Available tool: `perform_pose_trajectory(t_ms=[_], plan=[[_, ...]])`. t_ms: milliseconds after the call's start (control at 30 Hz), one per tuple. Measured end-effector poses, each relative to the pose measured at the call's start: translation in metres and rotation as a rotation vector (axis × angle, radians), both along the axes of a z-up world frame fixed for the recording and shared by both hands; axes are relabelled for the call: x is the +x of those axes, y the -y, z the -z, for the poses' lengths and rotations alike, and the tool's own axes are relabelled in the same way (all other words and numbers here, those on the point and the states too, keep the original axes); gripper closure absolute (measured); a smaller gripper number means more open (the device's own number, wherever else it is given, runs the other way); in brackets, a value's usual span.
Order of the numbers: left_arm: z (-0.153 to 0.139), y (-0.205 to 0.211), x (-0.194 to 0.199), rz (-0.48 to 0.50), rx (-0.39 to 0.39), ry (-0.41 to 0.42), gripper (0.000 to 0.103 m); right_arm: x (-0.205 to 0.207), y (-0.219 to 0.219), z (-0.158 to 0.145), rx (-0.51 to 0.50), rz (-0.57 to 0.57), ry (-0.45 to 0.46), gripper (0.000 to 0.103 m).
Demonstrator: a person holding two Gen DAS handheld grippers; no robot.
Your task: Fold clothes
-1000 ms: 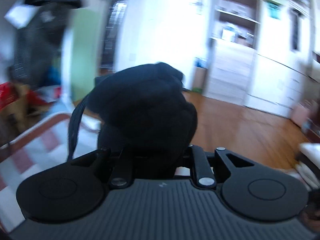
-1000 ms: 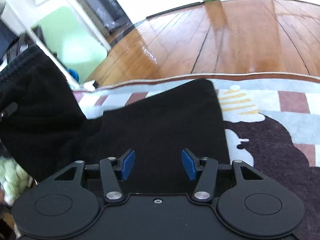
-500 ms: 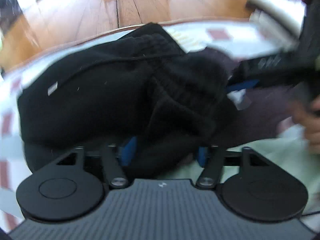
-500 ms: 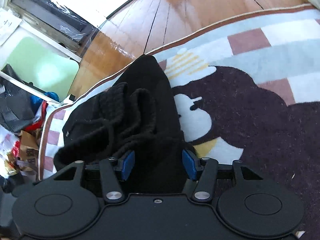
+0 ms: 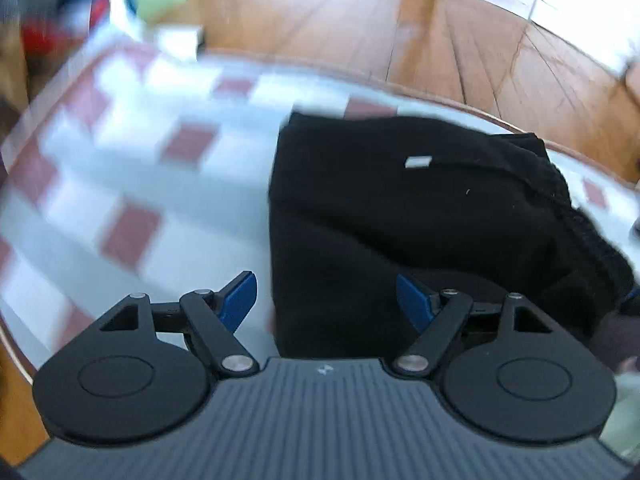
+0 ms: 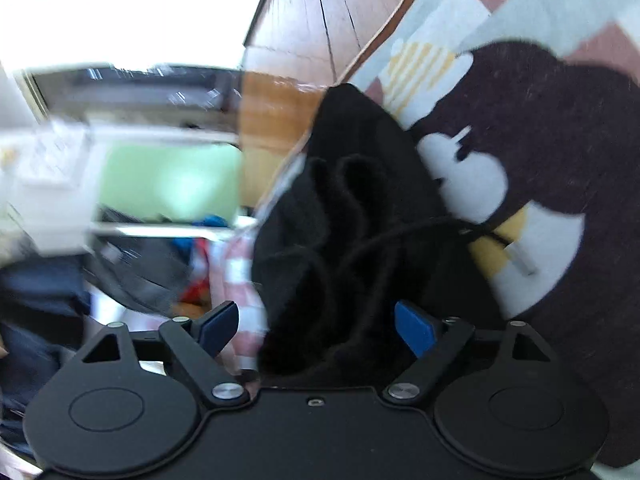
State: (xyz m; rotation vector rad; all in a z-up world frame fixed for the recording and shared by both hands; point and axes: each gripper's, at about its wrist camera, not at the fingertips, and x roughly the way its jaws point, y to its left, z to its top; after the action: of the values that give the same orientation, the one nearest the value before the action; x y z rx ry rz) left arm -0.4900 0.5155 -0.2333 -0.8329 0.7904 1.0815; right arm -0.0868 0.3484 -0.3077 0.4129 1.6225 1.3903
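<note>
Your left tool (image 5: 326, 294) has its blue pads spread wide and grips nothing; the left pad (image 5: 239, 295) sits over the rug, the right pad over dark cloth, and the near left edge of the black garment (image 5: 384, 216) lies in the gap between them. That garment rests folded into a thick block on the patterned rug (image 5: 132, 168), near the rug's far edge where the wooden floor (image 5: 460, 40) begins; a small white tag (image 5: 418, 161) shows on its top face, and a ribbed band (image 5: 576, 216) runs down its right side. The rug to the left is checked in pale grey and dull red, though blurred.

Your right tool (image 6: 316, 330) is likewise spread, with nothing pinched; its pads stand apart on either side of the same black garment (image 6: 352, 240), whose ribbed folds bunch up just ahead of it. A thin black drawstring (image 6: 420, 228) trails off the cloth to the right, ending in a pale tip (image 6: 520, 260) on the rug (image 6: 560, 140), over a dark brown figure with white and yellow patches. Beyond the rug's edge you see the floor (image 6: 304, 20); the clutter at left is too blurred to tell apart.
</note>
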Motion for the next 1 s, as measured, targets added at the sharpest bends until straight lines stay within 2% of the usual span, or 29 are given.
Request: perform_pose_trajectory(t_ms=[100,233,300,333,367,400,467,500,567,633,700,733,767,833,900,1000], plan=[[0.012,-0.006,-0.027,-0.096,-0.070,0.104,0.026,-0.005,-0.016,0.006,-0.021,-0.026,0.018,0.014],[0.017,-0.002,-0.038,-0.138,-0.058,0.164,0.026,-0.011,-0.040,0.016,-0.040,-0.063,0.013,0.012],[0.020,0.000,-0.041,-0.152,-0.064,0.197,0.026,-0.020,-0.047,0.015,-0.034,-0.054,0.078,0.011],[0.022,0.000,-0.039,-0.150,-0.067,0.207,0.026,-0.028,-0.051,0.008,-0.016,-0.060,0.145,0.017],[0.021,0.000,-0.038,-0.142,-0.061,0.206,0.026,-0.038,-0.055,-0.003,0.015,-0.079,0.235,0.035],[0.019,0.001,-0.038,-0.134,-0.054,0.204,0.026,-0.048,-0.059,-0.015,0.046,-0.098,0.324,0.062],[0.013,0.002,-0.035,-0.110,-0.031,0.209,0.026,-0.073,-0.063,-0.053,0.160,-0.147,0.588,0.068],[0.009,0.003,-0.032,-0.095,-0.015,0.216,0.026,-0.083,-0.060,-0.075,0.235,-0.155,0.685,0.071],[0.001,0.006,-0.026,-0.064,0.019,0.232,0.026,-0.088,-0.049,-0.110,0.340,-0.136,0.778,0.072],[0.001,0.010,-0.016,-0.017,0.005,0.186,0.026,-0.082,-0.042,-0.120,0.347,-0.113,0.846,0.072],[0.019,0.013,0.000,0.024,-0.066,0.026,0.025,-0.072,-0.046,-0.103,0.244,-0.102,0.910,0.068],[0.033,0.015,0.005,0.032,-0.097,-0.038,0.018,-0.066,-0.054,-0.085,0.149,-0.117,0.906,0.067],[0.044,0.018,0.005,0.017,-0.112,-0.043,0.016,-0.062,-0.057,-0.074,0.093,-0.130,0.893,0.065],[0.054,0.018,-0.007,-0.051,-0.151,0.027,0.012,-0.059,-0.053,-0.075,0.076,-0.135,0.894,0.054],[0.055,0.015,-0.020,-0.092,-0.184,0.077,0.012,-0.056,-0.049,-0.076,0.058,-0.140,0.894,0.054],[0.046,0.018,-0.022,-0.076,-0.132,-0.005,0.012,-0.051,-0.044,-0.077,0.032,-0.147,0.894,0.054]])
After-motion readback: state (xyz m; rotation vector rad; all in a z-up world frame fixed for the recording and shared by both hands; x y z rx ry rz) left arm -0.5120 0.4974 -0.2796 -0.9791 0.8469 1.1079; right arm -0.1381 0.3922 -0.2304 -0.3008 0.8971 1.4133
